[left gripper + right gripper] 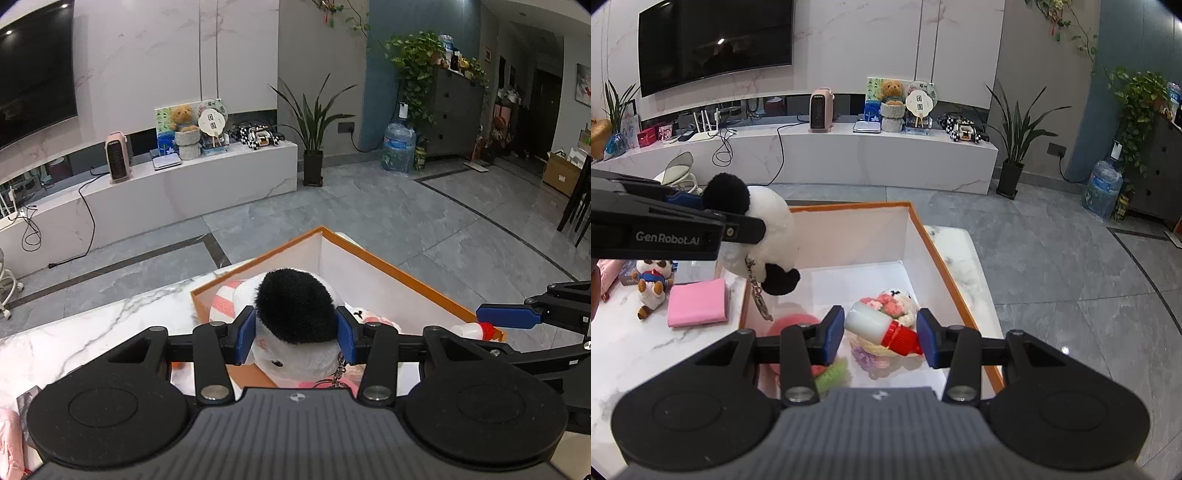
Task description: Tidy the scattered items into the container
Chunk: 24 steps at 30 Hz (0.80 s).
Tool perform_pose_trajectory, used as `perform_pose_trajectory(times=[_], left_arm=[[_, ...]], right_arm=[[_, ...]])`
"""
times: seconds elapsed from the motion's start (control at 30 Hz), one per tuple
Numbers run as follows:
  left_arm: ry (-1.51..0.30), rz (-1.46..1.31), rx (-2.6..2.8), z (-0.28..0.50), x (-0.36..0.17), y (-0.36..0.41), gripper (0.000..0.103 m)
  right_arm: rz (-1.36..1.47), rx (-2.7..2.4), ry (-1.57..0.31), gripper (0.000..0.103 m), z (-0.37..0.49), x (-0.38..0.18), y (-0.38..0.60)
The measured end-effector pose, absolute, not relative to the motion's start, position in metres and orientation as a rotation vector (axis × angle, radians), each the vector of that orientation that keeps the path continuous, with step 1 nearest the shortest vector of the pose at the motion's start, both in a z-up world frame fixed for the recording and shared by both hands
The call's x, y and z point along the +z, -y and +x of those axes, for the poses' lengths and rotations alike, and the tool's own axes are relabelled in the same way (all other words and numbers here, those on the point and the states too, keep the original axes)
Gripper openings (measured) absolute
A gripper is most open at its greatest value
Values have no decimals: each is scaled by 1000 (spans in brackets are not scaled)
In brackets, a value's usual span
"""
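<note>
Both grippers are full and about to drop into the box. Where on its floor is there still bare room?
The box floor is bare along the far white wall and in the far right corner. The near half is crowded: crocheted flowers under the right gripper holding the bottle, a pink round item near left. The panda plush hangs over the left edge.

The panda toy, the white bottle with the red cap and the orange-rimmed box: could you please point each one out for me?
panda toy (772, 225): right wrist view, on its white body.
white bottle (866, 320): right wrist view, on its white body.
orange-rimmed box (849, 206): right wrist view, on its far rim.
</note>
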<state>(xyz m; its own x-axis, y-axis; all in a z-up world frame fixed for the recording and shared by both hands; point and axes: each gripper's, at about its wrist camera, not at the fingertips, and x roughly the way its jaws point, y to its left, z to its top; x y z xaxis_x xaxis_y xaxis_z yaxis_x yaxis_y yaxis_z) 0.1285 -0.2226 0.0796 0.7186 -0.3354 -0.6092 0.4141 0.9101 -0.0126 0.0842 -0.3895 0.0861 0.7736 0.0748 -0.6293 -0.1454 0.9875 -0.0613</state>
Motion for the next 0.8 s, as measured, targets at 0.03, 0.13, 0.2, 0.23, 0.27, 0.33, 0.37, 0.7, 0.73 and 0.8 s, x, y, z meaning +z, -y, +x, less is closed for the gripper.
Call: perform_pose_trajectory(times=[0.03,0.13,0.2,0.23,0.27,0.33,0.37,0.7,0.73,0.8], left_arm=[[-651,129,-417,129,78,224,53],[-665,134,-420,129,72,228,53],[-674,138,-424,131,68,231,53],[-678,140,-425,131,66,232,53],[-682,142,-427,132,64,234,53],[-693,144,-432,134,61,236,53],[-698,146,-433,134,60,236,53],[-713,130,-428,140,55,236,60],[-710,130,-426,141,56,236,60],[-706,128,-423,141,58,235,60]], right_arm=[[-107,120,-680,46,85,84,390],[-100,122,-689,46,86,78,391],[-96,125,-697,46,87,74,392],[-95,126,-701,46,89,71,392],[-93,127,-705,46,90,69,393],[-90,129,-714,46,91,65,393],[-89,130,-717,46,92,64,393],[-66,137,-728,52,96,58,397],[-66,134,-726,60,96,58,397],[-66,131,-721,63,96,58,397]])
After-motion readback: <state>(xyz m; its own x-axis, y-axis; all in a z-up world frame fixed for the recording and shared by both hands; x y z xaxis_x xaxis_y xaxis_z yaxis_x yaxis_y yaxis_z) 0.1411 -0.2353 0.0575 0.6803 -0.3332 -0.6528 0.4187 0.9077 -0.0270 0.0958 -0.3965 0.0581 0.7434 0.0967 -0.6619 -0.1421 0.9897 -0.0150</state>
